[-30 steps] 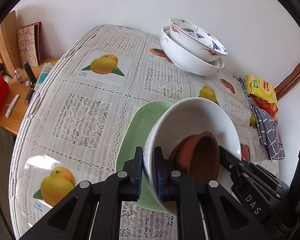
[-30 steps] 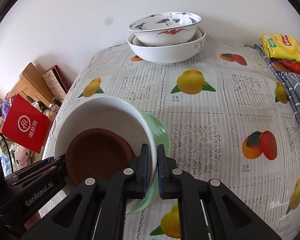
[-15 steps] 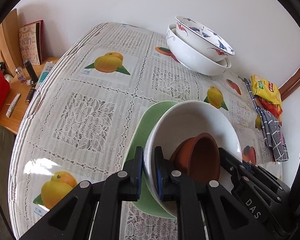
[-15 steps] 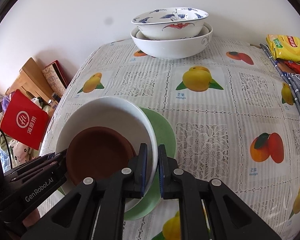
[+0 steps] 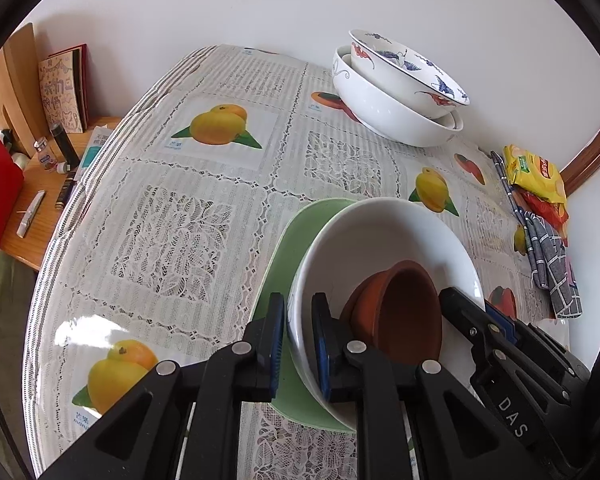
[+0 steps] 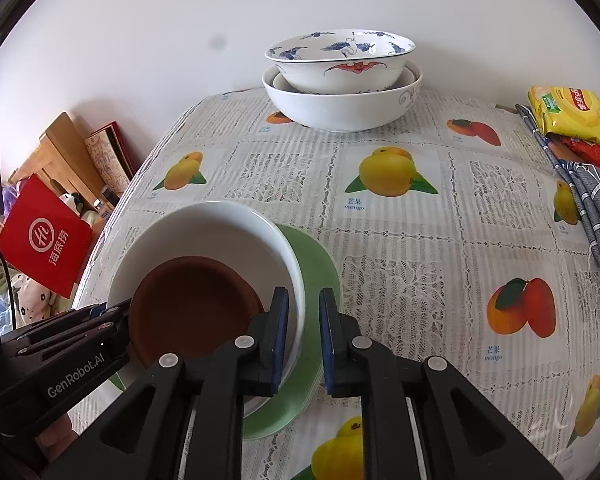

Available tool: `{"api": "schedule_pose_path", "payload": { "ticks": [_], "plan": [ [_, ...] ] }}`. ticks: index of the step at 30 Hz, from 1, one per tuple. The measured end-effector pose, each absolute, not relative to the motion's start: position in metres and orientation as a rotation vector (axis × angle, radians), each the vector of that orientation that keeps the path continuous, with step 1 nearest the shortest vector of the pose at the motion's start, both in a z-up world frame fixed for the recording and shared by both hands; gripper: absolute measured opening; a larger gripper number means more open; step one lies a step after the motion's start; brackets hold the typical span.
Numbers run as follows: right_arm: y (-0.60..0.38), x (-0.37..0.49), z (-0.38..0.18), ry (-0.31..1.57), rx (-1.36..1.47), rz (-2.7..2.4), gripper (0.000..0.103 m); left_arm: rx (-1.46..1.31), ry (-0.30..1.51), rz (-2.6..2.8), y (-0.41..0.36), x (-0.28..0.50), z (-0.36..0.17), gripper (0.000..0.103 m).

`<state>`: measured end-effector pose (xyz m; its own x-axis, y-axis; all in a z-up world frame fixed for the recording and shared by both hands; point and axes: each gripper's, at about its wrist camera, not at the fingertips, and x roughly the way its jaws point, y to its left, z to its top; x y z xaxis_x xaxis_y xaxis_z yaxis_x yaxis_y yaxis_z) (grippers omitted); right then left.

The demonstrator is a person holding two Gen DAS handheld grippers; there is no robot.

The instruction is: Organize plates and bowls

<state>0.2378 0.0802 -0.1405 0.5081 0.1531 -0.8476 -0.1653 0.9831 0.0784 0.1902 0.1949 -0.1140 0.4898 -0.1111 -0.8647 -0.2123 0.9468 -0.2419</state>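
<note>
- Here, the left gripper (image 5: 298, 340) straddles the near rim of the white bowl (image 5: 384, 248): one finger outside the wall, the other inside. The jaws stand slightly apart around the rim; whether the pads press on it cannot be told.
- The right gripper (image 6: 303, 330) brackets the opposite rim of the same white bowl (image 6: 220, 236) in the same way, with a visible gap on the outer side, so it looks loosened rather than clamped.
- A brown clay dish (image 6: 192, 304) lies nested inside the white bowl, tilted towards the left gripper's side.
- The white bowl sits on a green plate (image 5: 288, 256), which rests flat on the fruit-print tablecloth (image 5: 180, 208).
- At the far edge of the table, well apart from both claws, a blue-patterned bowl (image 6: 340, 60) sits stacked in a larger white serving bowl (image 6: 340, 108).
- A yellow snack packet (image 6: 572, 112) and a grey checked cloth (image 6: 592, 200) lie at the right edge.
</note>
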Motion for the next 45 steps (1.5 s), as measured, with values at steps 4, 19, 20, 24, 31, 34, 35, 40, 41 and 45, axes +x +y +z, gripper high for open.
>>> {"api": "schedule_pose_path", "payload": {
  "ticks": [4, 19, 20, 24, 31, 34, 35, 40, 41, 45],
  "plan": [
    [0.079, 0.234, -0.138, 1.020, -0.012, 0.198, 0.015, -0.340, 1.067, 0.058, 0.195, 0.188, -0.110, 0.015],
    [0.057, 0.195, -0.106, 0.968, 0.004, 0.225, 0.021, -0.273, 0.977, 0.098, 0.179, 0.151, -0.072, 0.025],
    [0.053, 0.191, -0.102, 0.958, 0.005, 0.218, 0.023, -0.261, 0.961, 0.098, 0.175, 0.147, -0.068, 0.025],
    [0.029, 0.172, -0.086, 0.930, 0.004, 0.191, 0.042, -0.225, 0.911, 0.056, 0.155, 0.130, -0.048, 0.037],
    [-0.023, 0.131, -0.056, 0.880, -0.019, 0.070, 0.049, -0.165, 0.845, -0.036, 0.097, 0.102, -0.024, 0.058],
    [-0.045, 0.113, -0.045, 0.877, -0.018, 0.037, 0.049, -0.149, 0.829, -0.069, 0.071, 0.088, -0.017, 0.061],
    [-0.052, 0.106, -0.042, 0.870, -0.013, 0.025, 0.049, -0.157, 0.818, -0.073, 0.065, 0.084, -0.015, 0.063],
    [-0.078, 0.072, -0.030, 0.822, -0.015, -0.042, 0.069, -0.166, 0.748, -0.079, 0.040, 0.061, -0.005, 0.075],
    [-0.083, 0.066, -0.027, 0.811, -0.010, -0.048, 0.073, -0.158, 0.741, -0.069, 0.036, 0.057, -0.004, 0.077],
    [-0.099, 0.044, -0.019, 0.779, 0.007, -0.073, 0.085, -0.123, 0.728, -0.084, 0.025, 0.044, 0.002, 0.082]
  ]
}}
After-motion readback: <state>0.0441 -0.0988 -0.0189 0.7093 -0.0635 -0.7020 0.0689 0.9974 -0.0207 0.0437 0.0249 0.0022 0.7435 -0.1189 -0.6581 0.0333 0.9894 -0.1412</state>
